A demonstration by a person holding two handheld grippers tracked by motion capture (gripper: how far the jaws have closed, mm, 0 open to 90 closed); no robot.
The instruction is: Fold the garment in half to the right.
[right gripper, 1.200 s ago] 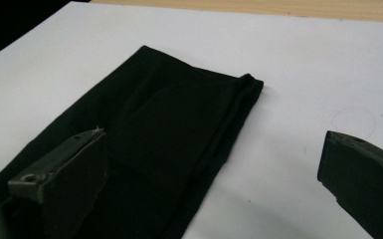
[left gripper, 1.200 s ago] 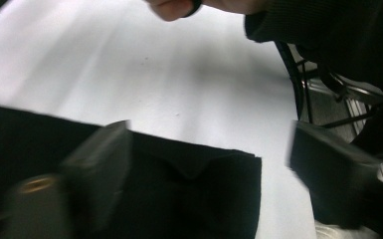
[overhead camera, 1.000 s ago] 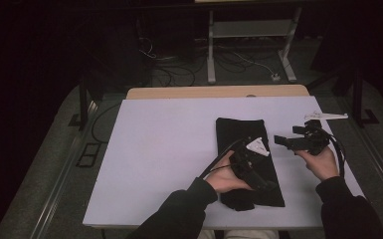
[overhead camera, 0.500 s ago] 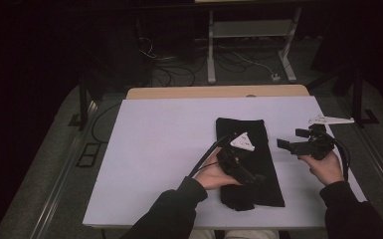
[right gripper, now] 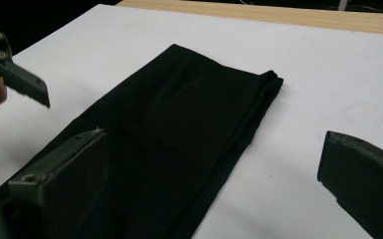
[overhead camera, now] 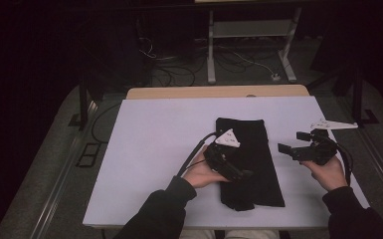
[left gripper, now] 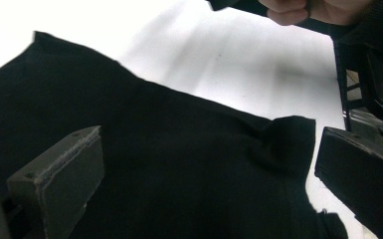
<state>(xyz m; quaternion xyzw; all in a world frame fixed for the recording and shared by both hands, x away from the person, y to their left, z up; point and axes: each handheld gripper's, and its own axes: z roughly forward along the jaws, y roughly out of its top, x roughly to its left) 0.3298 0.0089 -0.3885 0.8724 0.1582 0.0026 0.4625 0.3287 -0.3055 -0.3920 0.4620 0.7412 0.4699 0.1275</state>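
On the left, the left hand (overhead camera: 199, 174) holds the left gripper (overhead camera: 243, 175) over the near part of the black cloth (overhead camera: 251, 159), with its grey plate (overhead camera: 228, 138) turned up. The cloth is folded into a long strip and lies flat on the white surface (overhead camera: 154, 144), a little right of the middle, with its long side running away from the person. In the left gripper view the fingers (left gripper: 62, 179) stand wide apart and the cloth spreads below and between them; whether they touch the cloth I cannot tell, and they do not clamp it. One corner of the cloth (left gripper: 291, 134) lies close to the far finger, with bare surface beyond it. Going to the right, the cloth's right edge comes next, and then a strip of bare surface. The right gripper (overhead camera: 288, 151) is held by the right hand (overhead camera: 328, 172) above this bare strip, just beside the cloth and apart from it, and it points toward the cloth. In the right gripper view its fingers (right gripper: 64, 174) are also wide apart and hold nothing; the cloth (right gripper: 189, 134) lies ahead of them, mostly before the left finger, and white surface lies before the right one. The folded far end of the cloth (right gripper: 271, 79) looks thicker.
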